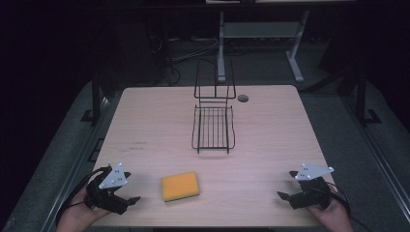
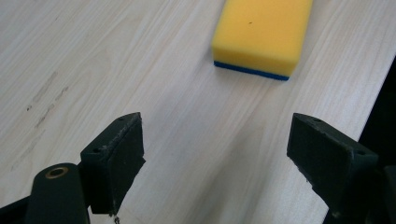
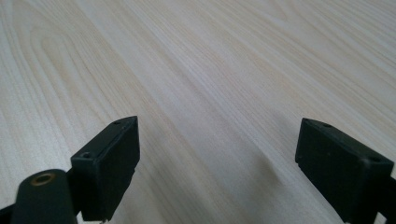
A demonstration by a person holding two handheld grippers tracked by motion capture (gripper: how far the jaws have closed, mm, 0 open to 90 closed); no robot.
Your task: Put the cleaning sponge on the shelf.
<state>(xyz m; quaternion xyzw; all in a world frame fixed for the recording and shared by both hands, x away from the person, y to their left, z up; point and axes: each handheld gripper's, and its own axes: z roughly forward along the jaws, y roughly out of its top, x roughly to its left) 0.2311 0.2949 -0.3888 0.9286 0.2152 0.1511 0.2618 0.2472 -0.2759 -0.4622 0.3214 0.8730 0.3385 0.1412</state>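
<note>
A yellow sponge (image 1: 180, 186) with a blue underside lies flat near the table's front edge, left of centre. A black wire rack (image 1: 213, 126) stands at the middle of the table, its tall back frame toward the far side. My left gripper (image 1: 129, 199) rests at the front left, open, jaws pointing right toward the sponge (image 2: 262, 33), which lies a short way ahead of them. My right gripper (image 1: 284, 195) sits at the front right, open, with only bare wood between its jaws.
The light wooden table (image 1: 145, 125) has a round cable hole (image 1: 242, 98) near its far edge, right of the rack. Dark floor, cables and a white desk frame (image 1: 261, 34) lie beyond the table.
</note>
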